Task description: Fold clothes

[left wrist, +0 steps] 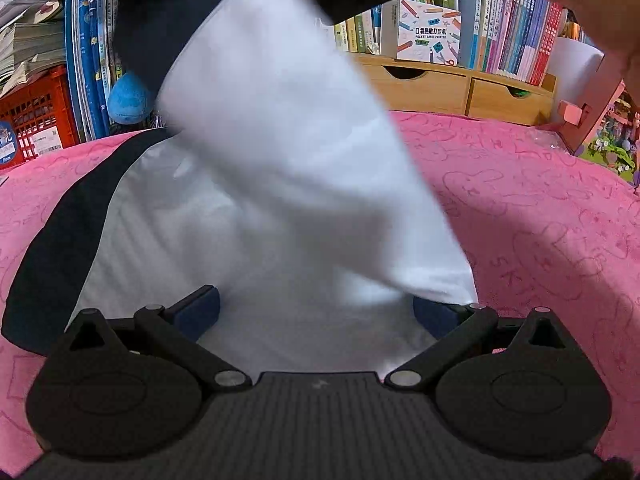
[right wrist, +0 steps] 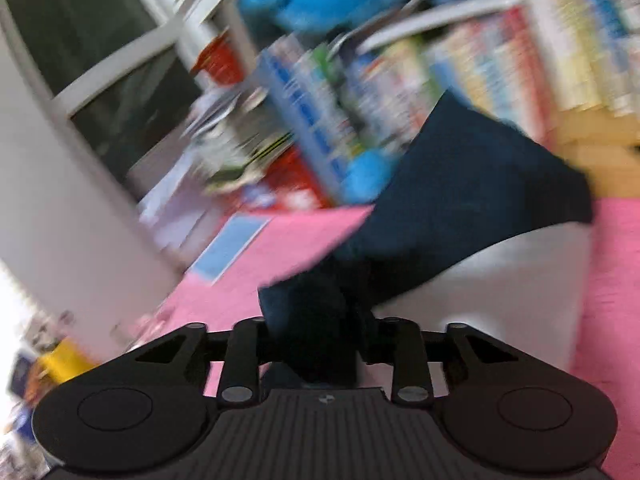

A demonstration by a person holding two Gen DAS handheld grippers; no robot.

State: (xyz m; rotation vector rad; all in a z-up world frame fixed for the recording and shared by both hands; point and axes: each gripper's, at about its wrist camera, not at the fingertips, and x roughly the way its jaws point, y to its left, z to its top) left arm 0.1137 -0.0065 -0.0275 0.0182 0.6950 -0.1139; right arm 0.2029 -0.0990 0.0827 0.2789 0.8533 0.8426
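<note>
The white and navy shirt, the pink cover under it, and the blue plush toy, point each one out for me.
white and navy shirt [left wrist: 256, 216]: left wrist view, on its white lifted panel.
pink cover [left wrist: 540, 208]: left wrist view, bare patch right of the shirt.
blue plush toy [left wrist: 130, 98]: left wrist view, its rounded body by the books.

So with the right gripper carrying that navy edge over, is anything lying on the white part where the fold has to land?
Nothing visible does. The right gripper grips the navy edge; the white shirt panel on the pink cover lies bare. The open left gripper straddles its near edge.
</note>
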